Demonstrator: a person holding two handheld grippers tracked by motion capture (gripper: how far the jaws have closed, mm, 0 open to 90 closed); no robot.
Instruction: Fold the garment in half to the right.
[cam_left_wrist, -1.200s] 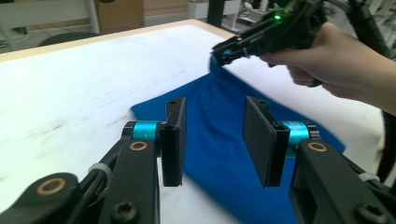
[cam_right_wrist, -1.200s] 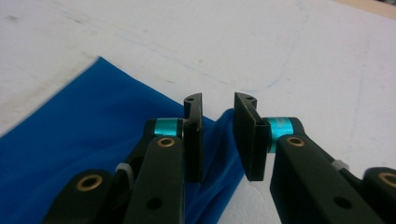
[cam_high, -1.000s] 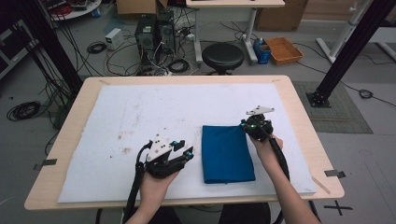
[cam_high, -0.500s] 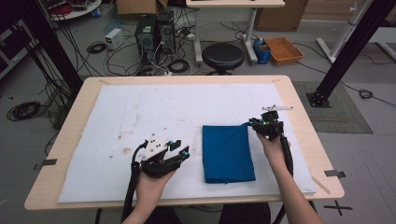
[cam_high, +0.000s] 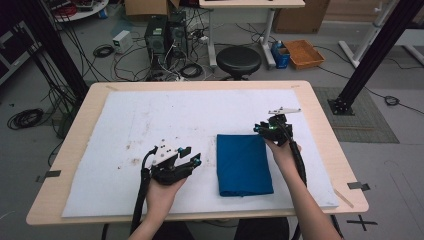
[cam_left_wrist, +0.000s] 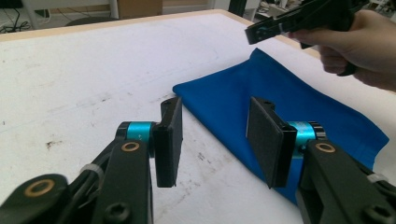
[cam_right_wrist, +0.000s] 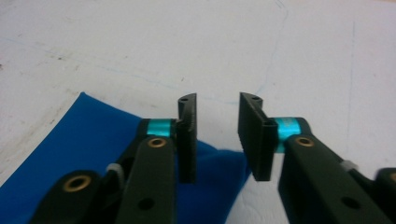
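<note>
A blue cloth (cam_high: 244, 164) lies folded into a flat rectangle on the white sheet (cam_high: 165, 115), right of the middle. My left gripper (cam_high: 191, 154) hovers just left of the cloth, pointing toward it. Its jaws (cam_left_wrist: 215, 135) stand apart with nothing between them and have just been opening a little wider; the cloth (cam_left_wrist: 261, 88) lies beyond them. My right gripper (cam_high: 259, 126) sits at the cloth's far right corner. Its jaws (cam_right_wrist: 217, 121) have just been opening and are empty, with the cloth's corner (cam_right_wrist: 84, 140) lying under them. The right gripper (cam_left_wrist: 261, 30) also appears above the cloth in the left gripper view.
The white sheet covers most of a wooden table (cam_high: 320, 130) and carries dark specks (cam_high: 134, 161) left of centre. Beyond the far edge stand a black stool (cam_high: 238, 59), computer cases (cam_high: 157, 37) and floor cables. A black frame post (cam_high: 370, 55) rises at the right.
The right gripper has lifted slightly off the cloth's far right corner and shifted a bit to the right. The left gripper has stayed nearly where it was.
</note>
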